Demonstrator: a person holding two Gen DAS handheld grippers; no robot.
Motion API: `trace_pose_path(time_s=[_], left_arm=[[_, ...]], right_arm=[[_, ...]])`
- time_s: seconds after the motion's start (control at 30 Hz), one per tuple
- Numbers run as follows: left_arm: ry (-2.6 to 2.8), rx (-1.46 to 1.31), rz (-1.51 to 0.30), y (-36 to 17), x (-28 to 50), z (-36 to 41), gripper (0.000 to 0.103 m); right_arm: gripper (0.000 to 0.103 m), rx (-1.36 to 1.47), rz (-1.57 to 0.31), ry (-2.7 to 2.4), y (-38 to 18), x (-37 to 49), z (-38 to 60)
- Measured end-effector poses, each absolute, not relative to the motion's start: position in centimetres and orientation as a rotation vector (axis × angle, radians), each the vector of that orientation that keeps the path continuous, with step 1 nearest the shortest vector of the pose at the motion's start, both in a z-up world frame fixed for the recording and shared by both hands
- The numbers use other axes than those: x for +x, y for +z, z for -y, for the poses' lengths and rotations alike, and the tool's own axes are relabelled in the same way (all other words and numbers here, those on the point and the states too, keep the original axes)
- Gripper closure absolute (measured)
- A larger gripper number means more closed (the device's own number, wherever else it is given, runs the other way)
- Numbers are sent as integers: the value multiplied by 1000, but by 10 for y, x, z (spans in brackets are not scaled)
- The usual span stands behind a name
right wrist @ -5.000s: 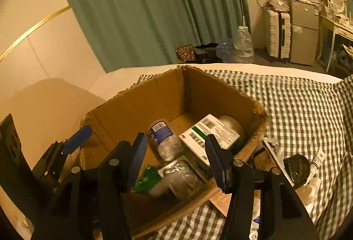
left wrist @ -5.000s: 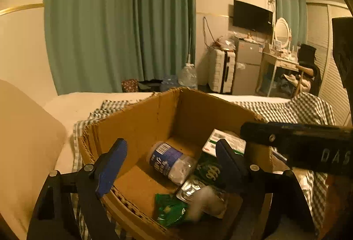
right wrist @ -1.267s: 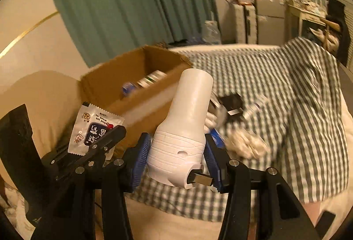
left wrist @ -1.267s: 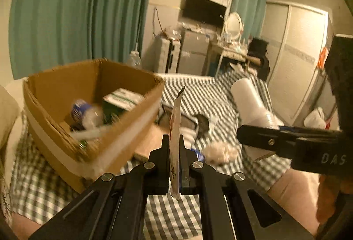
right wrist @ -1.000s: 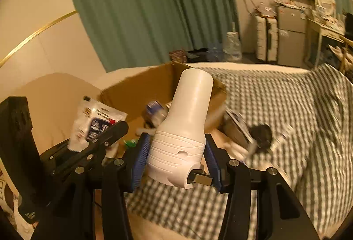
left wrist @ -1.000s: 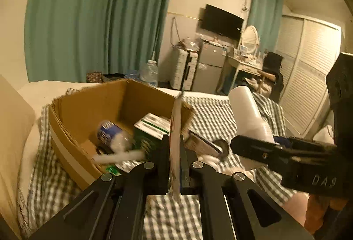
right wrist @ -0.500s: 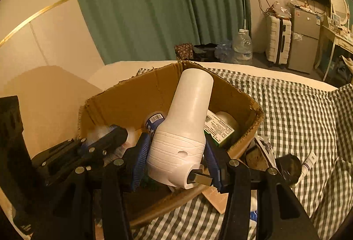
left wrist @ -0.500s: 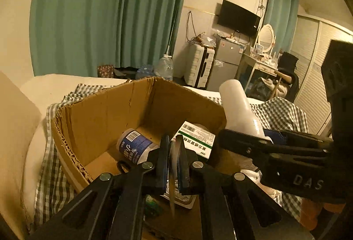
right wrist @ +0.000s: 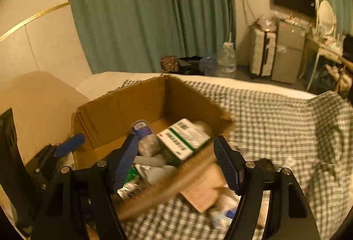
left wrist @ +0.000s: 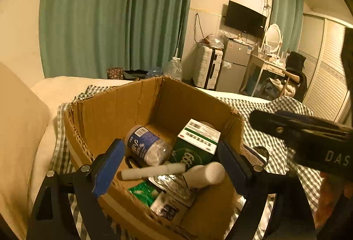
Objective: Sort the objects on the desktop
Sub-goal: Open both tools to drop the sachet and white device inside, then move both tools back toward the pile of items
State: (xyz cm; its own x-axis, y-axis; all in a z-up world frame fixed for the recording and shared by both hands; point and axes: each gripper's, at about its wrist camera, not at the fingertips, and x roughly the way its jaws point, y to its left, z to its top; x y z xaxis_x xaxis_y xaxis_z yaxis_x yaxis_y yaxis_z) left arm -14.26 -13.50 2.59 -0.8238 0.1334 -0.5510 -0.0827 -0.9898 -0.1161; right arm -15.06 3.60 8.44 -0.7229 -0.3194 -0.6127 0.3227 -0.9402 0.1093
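An open cardboard box (left wrist: 106,107) stands on the checked cloth and also shows in the right wrist view (right wrist: 123,105). Inside lie a blue-labelled bottle (left wrist: 145,145), a green and white carton (left wrist: 196,142), a white tube (left wrist: 152,170), the white bottle (left wrist: 205,174), a foil pack (left wrist: 174,187), a green packet (left wrist: 142,191) and the small sachet (left wrist: 164,206). My left gripper (left wrist: 169,165) is open and empty above the box. My right gripper (right wrist: 176,160) is open and empty over the box's near right edge.
Loose items (right wrist: 220,215) and a brown card (right wrist: 205,187) lie on the checked cloth (right wrist: 275,120) right of the box. A pale cushion (left wrist: 19,120) is at the left. A suitcase, fridge and dressing table stand at the back.
Both grippers have opened. The sachet has left the left gripper and the white bottle has left the right gripper; both now lie in the box.
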Motion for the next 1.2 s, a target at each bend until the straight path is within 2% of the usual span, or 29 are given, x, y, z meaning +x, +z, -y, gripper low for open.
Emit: trace_pose_path(time_s=[0.13,0.27,0.4,0.63,0.93,1.03,1.1,1.17,1.2], left_arm=[[2887,-881,115,31,-121,117,9],[2857,-890,89,31,-99,89,0],[2797,-929,83,19,-85,56,0],[2716,-1060,24,-33,-74,-3,0],[2575,-1201,-185,-113,-74,-63,0],[2525,-1221,-183,-129,-81,-78,0],[2481,-1230,-173,-140,-87,-87,7],[2471,-1245,-217,-149,-93,-97,28],[2451,-1267,-230,-153,-97,-100,33]], right_arm=[[32,926,-15,-2705,93,-128,-73],[32,980,40,-2781,91,-103,-131],[32,1085,106,-2865,72,-76,-189],[32,1248,200,-2859,22,-57,-231],[32,1255,234,-2819,-3,-63,-236],[32,1283,238,-2804,-14,-67,-238],[32,1314,266,-2785,-21,-72,-242],[32,1331,315,-2762,-26,-76,-247],[32,1335,330,-2754,-27,-78,-249]])
